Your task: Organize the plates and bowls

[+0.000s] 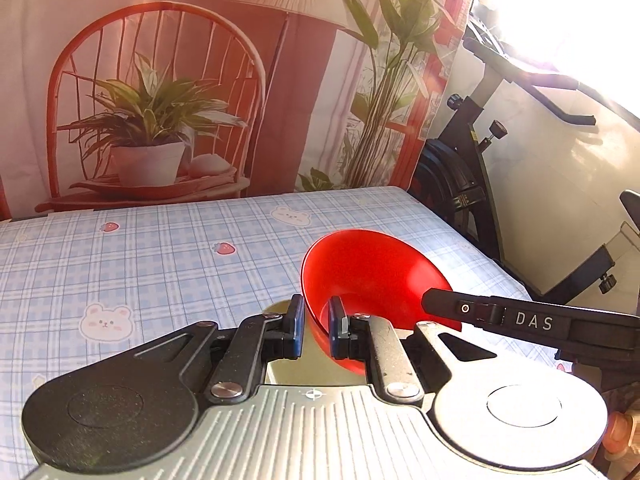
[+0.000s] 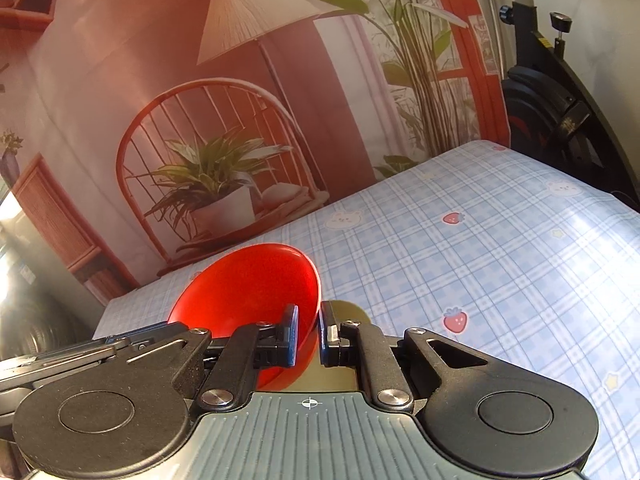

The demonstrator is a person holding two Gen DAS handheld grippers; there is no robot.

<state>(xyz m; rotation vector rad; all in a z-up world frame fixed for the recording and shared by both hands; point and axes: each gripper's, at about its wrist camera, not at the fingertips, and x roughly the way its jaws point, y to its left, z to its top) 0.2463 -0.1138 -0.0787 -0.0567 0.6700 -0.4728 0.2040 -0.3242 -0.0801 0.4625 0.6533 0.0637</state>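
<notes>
A red bowl point(image 1: 372, 276) is held tilted above the table by both grippers at once. My left gripper point(image 1: 317, 320) is shut on its left rim, one pad outside and one inside. My right gripper point(image 2: 310, 328) is shut on the bowl's point(image 2: 248, 284) right rim in the same way. The right gripper's body shows in the left wrist view point(image 1: 532, 320) as a black arm marked DAS. A pale olive plate point(image 2: 348, 312) lies under the bowl, mostly hidden; a sliver shows in the left wrist view point(image 1: 280, 304).
The table point(image 1: 160, 264) carries a blue checked cloth with bears and strawberries. A printed backdrop point(image 1: 160, 100) of a chair, plant and lamp hangs behind it. An exercise bike point(image 1: 480, 176) stands past the table's right edge.
</notes>
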